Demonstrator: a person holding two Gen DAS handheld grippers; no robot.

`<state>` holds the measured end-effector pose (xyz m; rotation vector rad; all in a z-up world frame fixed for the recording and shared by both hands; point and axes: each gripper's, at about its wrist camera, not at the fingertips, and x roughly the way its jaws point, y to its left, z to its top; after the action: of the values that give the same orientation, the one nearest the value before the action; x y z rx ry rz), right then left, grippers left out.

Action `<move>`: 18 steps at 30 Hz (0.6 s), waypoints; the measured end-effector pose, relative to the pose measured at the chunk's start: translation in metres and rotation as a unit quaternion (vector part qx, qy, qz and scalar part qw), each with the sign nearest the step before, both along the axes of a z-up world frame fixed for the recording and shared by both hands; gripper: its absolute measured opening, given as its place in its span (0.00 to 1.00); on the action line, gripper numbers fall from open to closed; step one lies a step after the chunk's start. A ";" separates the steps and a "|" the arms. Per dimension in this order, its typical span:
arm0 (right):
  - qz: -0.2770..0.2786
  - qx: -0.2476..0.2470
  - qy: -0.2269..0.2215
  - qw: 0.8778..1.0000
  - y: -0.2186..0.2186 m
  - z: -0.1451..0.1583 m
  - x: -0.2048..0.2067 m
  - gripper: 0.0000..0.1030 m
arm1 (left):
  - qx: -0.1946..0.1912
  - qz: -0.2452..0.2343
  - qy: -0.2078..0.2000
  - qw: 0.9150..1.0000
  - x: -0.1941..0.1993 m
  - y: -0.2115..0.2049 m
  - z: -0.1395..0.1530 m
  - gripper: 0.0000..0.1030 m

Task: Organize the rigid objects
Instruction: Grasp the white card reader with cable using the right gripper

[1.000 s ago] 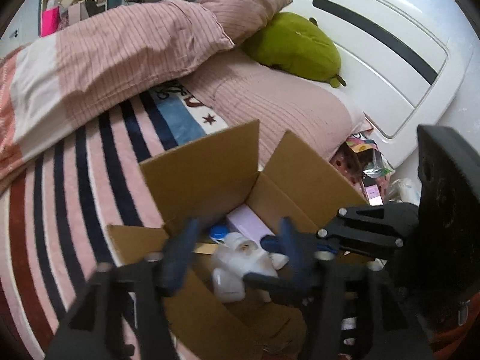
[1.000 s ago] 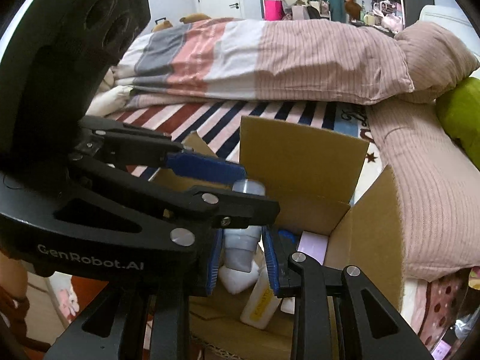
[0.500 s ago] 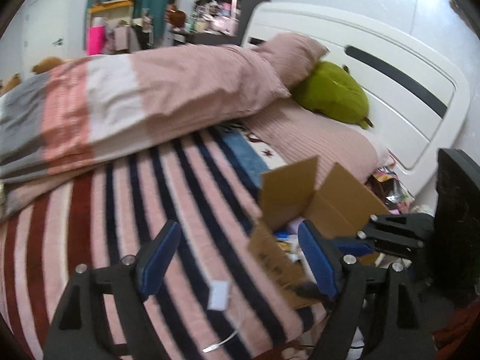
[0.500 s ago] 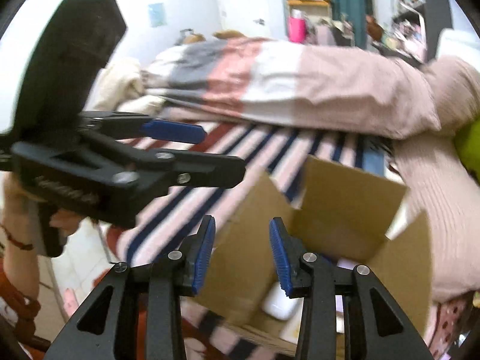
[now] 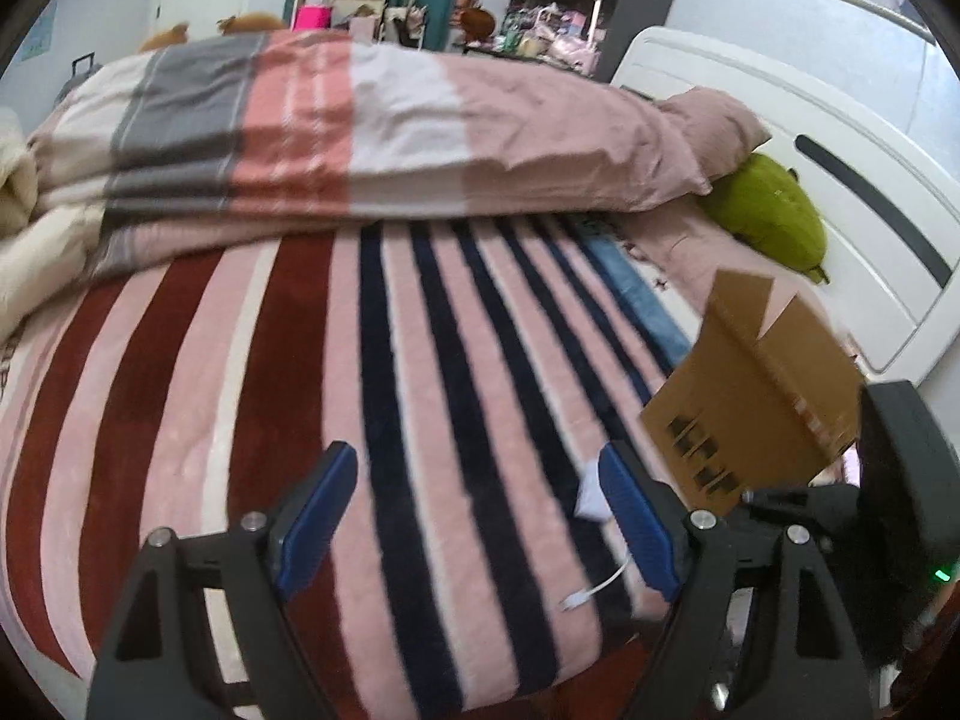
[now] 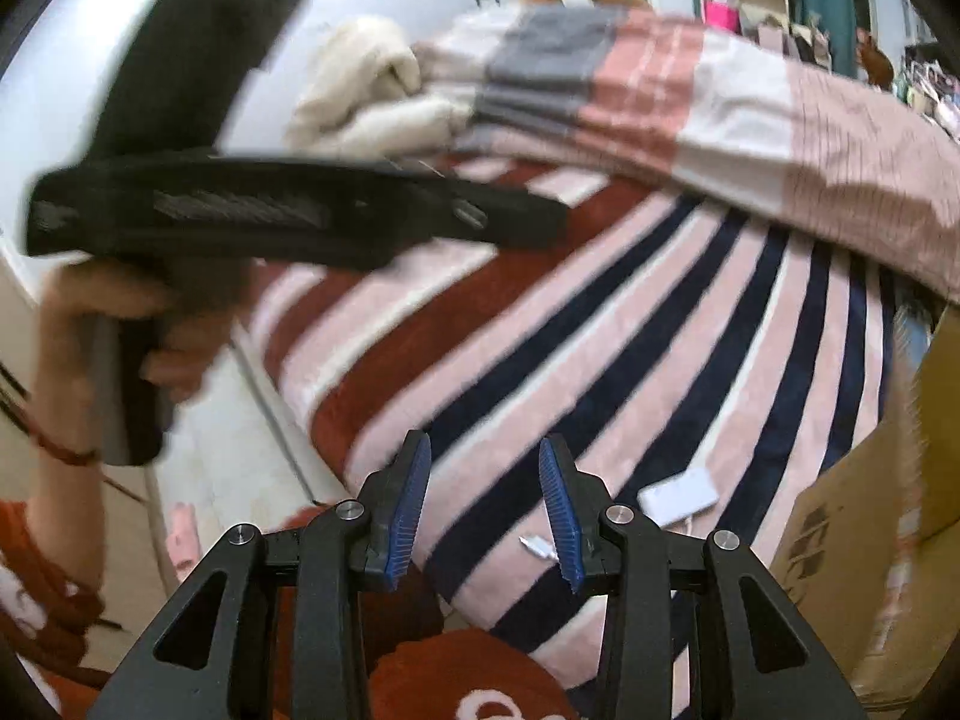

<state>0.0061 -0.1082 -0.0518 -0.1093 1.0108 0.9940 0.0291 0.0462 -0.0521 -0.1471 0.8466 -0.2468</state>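
Note:
An open cardboard box (image 5: 762, 384) stands on the striped bed at the right; its contents are hidden from here. It also shows at the right edge of the right wrist view (image 6: 864, 540). A small white charger block (image 5: 591, 495) with a cable lies on the blanket beside the box, also in the right wrist view (image 6: 678, 495). My left gripper (image 5: 474, 525) is open and empty, low over the front of the bed. My right gripper (image 6: 486, 510) is open and empty, near the bed's front edge.
A folded striped duvet (image 5: 360, 126) and a pink pillow (image 5: 702, 126) lie across the back of the bed. A green plush (image 5: 774, 213) rests by the white headboard (image 5: 840, 192). The pale floor (image 6: 240, 450) and a red rug (image 6: 468, 684) lie below the bed edge.
Both grippers have pulled back out of the box and swung left over the striped blanket. The bottles inside the box have gone out of view. The right jaws have opened wider.

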 end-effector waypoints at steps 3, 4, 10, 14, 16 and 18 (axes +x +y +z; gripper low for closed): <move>-0.037 -0.058 -0.001 0.998 0.005 -0.035 0.004 0.52 | 0.001 0.008 0.012 1.000 -0.006 0.010 -0.018 0.78; -0.054 -0.080 -0.003 0.995 0.005 -0.047 0.006 0.54 | -0.002 0.009 0.018 1.000 -0.007 0.013 -0.023 0.78; -0.116 -0.157 -0.015 0.981 -0.008 -0.092 0.031 0.54 | -0.015 0.010 0.025 1.000 -0.010 0.018 -0.033 0.78; -0.127 -0.182 -0.001 0.975 -0.009 -0.110 0.044 0.53 | -0.015 0.012 0.026 0.999 -0.011 0.020 -0.033 0.78; -0.134 -0.164 0.010 0.977 -0.014 -0.112 0.051 0.41 | -0.016 0.012 0.027 0.999 -0.011 0.020 -0.033 0.78; -0.135 -0.158 0.003 0.978 -0.015 -0.109 0.050 0.29 | -0.018 0.011 0.029 0.999 -0.010 0.020 -0.033 0.78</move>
<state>0.0566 -0.1234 -0.1604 -0.2259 1.1512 0.5826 0.0186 0.0659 -0.0852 -0.1970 0.8985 -0.2389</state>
